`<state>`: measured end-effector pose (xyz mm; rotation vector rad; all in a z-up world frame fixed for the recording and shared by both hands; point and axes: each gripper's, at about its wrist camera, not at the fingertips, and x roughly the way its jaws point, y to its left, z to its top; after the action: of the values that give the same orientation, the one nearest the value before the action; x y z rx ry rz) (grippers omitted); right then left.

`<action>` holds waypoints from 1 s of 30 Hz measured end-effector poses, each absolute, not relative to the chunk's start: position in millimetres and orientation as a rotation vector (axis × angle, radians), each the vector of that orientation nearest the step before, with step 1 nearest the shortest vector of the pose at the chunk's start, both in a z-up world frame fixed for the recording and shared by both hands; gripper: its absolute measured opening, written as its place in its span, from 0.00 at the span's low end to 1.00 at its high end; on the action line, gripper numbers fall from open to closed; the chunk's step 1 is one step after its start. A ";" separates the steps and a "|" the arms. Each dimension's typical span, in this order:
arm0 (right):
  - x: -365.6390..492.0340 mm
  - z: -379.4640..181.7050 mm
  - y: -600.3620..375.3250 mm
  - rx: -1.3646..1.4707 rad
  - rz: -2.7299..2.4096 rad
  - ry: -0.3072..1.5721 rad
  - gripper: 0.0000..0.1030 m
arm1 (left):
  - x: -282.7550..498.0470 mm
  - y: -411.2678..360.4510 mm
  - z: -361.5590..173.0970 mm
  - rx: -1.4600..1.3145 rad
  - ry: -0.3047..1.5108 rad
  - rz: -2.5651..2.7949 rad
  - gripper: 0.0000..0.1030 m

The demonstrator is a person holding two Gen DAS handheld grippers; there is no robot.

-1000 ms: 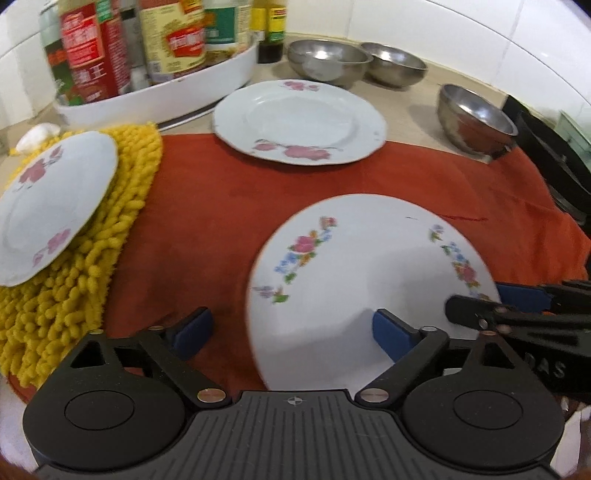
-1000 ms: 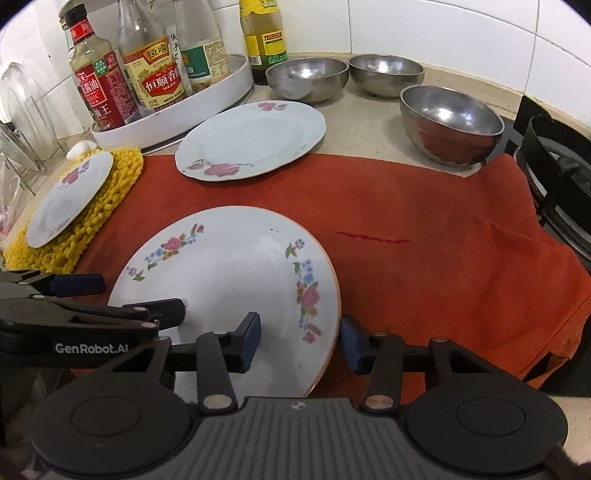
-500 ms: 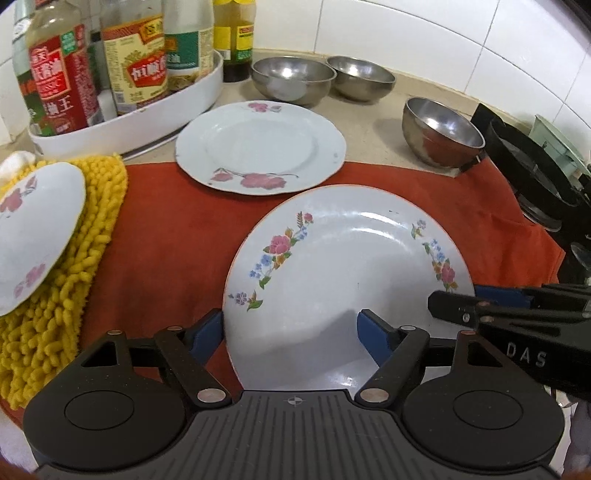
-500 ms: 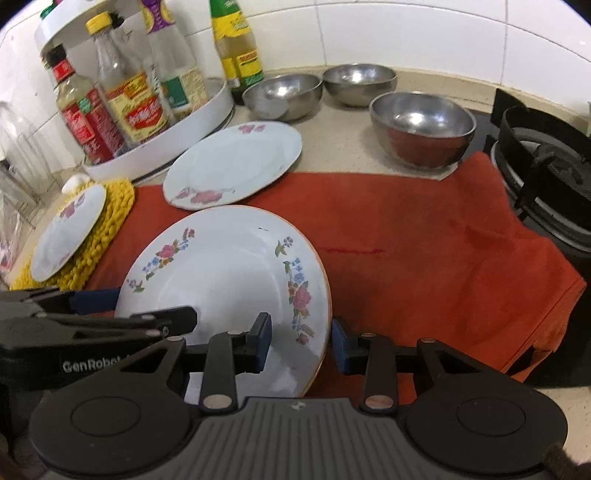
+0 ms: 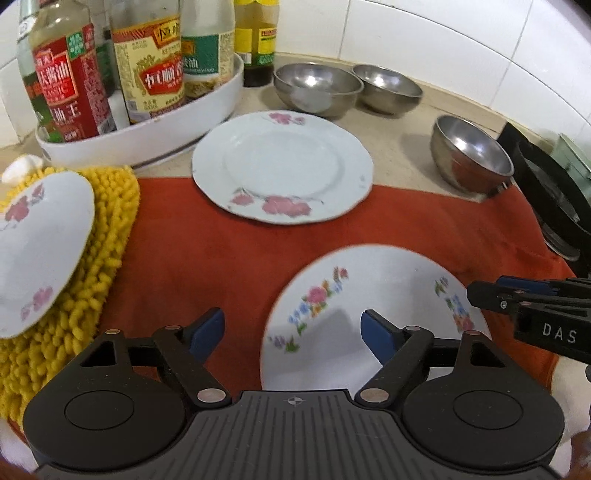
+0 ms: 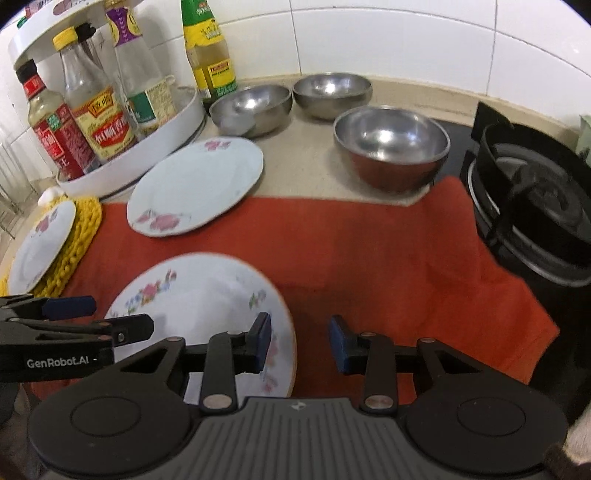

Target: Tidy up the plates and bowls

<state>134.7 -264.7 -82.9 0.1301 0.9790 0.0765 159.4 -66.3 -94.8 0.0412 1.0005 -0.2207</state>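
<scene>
Porcelain floral plate [image 6: 195, 310] on red cloth [image 6: 369, 251] could slip and chip: left gripper [image 5: 291, 330] jaws just widening, right gripper [image 6: 300, 341] jaws apart astride rim, neither clamped.

White tiled wall [image 6: 369, 33] ran behind a beige countertop [image 6: 306, 170]. An orange-red cloth [image 6: 369, 251] covered the counter's front part, a yellow shaggy mat [image 5: 107, 236] lay at its left edge. A white round tray [image 5: 155, 136] of sauce bottles [image 5: 155, 62] stood back left (labels partly readable). A black gas burner [image 6: 532, 206] sat at the right. Light was even, soft glare on the tiles.
</scene>
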 end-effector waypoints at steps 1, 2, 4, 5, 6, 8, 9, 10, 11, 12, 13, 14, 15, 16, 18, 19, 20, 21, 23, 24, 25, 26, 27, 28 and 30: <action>137.7 -82.1 -264.4 0.128 0.083 0.976 0.32 | 162.1 -66.8 -93.7 0.042 0.998 -0.211 0.84; 141.3 -81.6 -263.0 0.124 0.091 0.973 0.32 | 164.1 -67.6 -92.9 0.043 0.996 -0.206 0.84; 148.4 -80.7 -260.5 0.117 0.109 0.967 0.32 | 168.8 -69.6 -90.2 0.050 0.990 -0.195 0.84; 152.5 -80.0 -259.4 0.115 0.117 0.963 0.32 | 170.3 -70.1 -88.9 0.052 0.985 -0.187 0.85; 156.5 -79.2 -258.4 0.113 0.125 0.960 0.32 | 172.3 -70.6 -87.8 0.053 0.982 -0.180 0.85; 164.8 -77.5 -256.8 0.109 0.141 0.951 0.33 | 177.2 -70.6 -85.6 0.052 0.977 -0.165 0.85; 169.1 -76.8 -255.9 0.106 0.149 0.948 0.33 | 179.1 -70.5 -84.8 0.053 0.973 -0.157 0.85; 173.2 -75.7 -254.9 0.102 0.156 0.944 0.33 | 181.6 -70.6 -84.1 0.053 0.970 -0.149 0.85; 177.5 -74.7 -254.1 0.100 0.163 0.939 0.33 | 184.2 -70.7 -83.3 0.052 0.967 -0.142 0.86; 181.8 -73.7 -253.1 0.100 0.173 0.933 0.33 | 186.3 -71.2 -83.5 0.052 0.965 -0.135 0.86; 185.0 -73.3 -252.5 0.098 0.182 0.929 0.34 | 188.7 -71.5 -83.6 0.052 0.965 -0.129 0.86; 189.5 -73.0 -251.2 0.093 0.193 0.925 0.35 | 191.0 -71.8 -84.0 0.051 0.966 -0.125 0.86; 193.1 -73.0 -250.6 0.088 0.201 0.921 0.35 | 193.4 -72.1 -84.8 0.051 0.968 -0.122 0.86; 196.5 -73.2 -250.1 0.086 0.206 0.921 0.35 | 196.1 -72.1 -85.9 0.051 0.971 -0.115 0.86; 204.4 -74.1 -247.2 0.084 0.220 0.925 0.35 | 201.3 -72.1 -88.5 0.047 0.978 -0.105 0.86; 206.8 -74.7 -246.6 0.081 0.227 0.925 0.35 | 204.4 -72.0 -90.0 0.045 0.982 -0.101 0.86; 210.3 -75.1 -245.1 0.075 0.232 0.925 0.35 | 207.2 -71.9 -91.2 0.044 0.987 -0.098 0.86; 213.3 -75.3 -244.1 0.072 0.236 0.924 0.35 | 209.6 -71.7 -92.1 0.043 0.991 -0.094 0.86; 219.8 -75.9 -242.5 0.069 0.245 0.925 0.36 | 213.7 -71.9 -93.5 0.042 0.996 -0.088 0.86; 221.9 -76.1 -242.2 0.069 0.247 0.924 0.36 | 214.9 -71.8 -94.1 0.042 0.997 -0.086 0.86; 225.1 -76.4 -241.2 0.067 0.251 0.924 0.36 | 216.7 -71.8 -94.6 0.041 0.998 -0.083 0.86; 228.0 -76.6 -240.4 0.065 0.254 0.924 0.36 | 218.6 -71.5 -94.9 0.041 0.999 -0.080 0.86; 230.7 -76.9 -239.5 0.063 0.257 0.923 0.36 | 220.9 -71.6 -95.4 0.040 1.001 -0.079 0.86; 233.6 -77.2 -239.2 0.063 0.259 0.923 0.36 | 222.8 -71.3 -95.8 0.040 1.003 -0.077 0.86; 239.3 -77.9 -237.9 0.060 0.263 0.922 0.36 | 226.0 -70.8 -96.6 0.040 1.005 -0.073 0.86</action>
<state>239.3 -237.9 -77.9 0.0601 0.9223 0.2630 226.0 -70.8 -96.6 0.0397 1.0053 -0.0731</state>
